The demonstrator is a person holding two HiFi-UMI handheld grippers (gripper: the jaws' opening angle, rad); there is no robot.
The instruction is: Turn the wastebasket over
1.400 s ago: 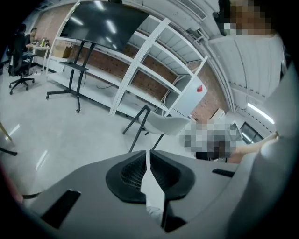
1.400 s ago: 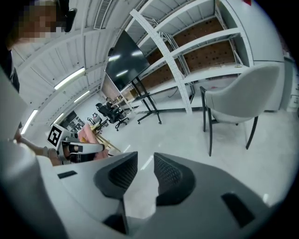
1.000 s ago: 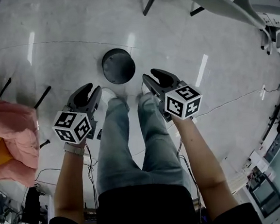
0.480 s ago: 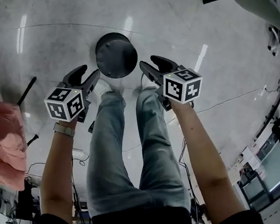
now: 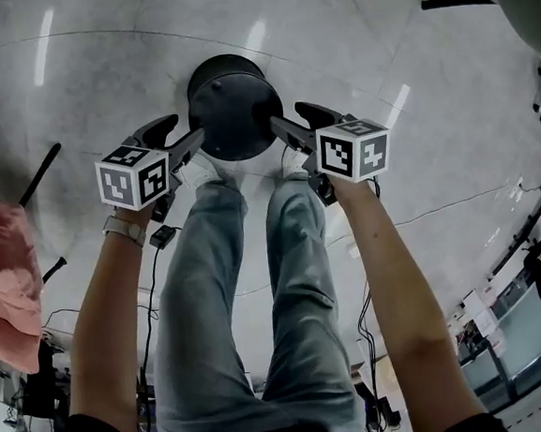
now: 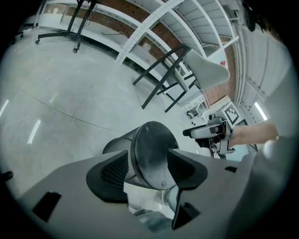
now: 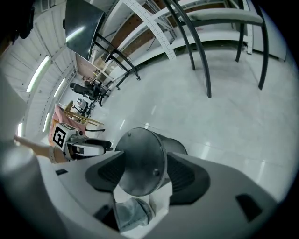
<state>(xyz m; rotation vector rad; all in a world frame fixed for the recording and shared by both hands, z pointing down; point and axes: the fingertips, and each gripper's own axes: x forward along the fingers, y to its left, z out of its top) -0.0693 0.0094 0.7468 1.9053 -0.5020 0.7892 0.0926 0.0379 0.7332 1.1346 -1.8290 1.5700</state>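
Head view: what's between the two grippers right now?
The upside-down wastebasket, seen in the head view, with the left gripper and right gripper at its sides. Both have just been opening their jaws; the basket sits ahead of them, not gripped.

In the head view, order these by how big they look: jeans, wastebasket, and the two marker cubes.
Jeans, largest.
Then wastebasket.
Left marker cube and right marker cube look alike, smallest, though nearer the camera.

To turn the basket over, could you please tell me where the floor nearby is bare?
Floor is bare beyond the wastebasket, right to the cable, left to the black rod. Crowded near side: shoes, left tool and right tool, jaws just opened wider, nothing between them yet.
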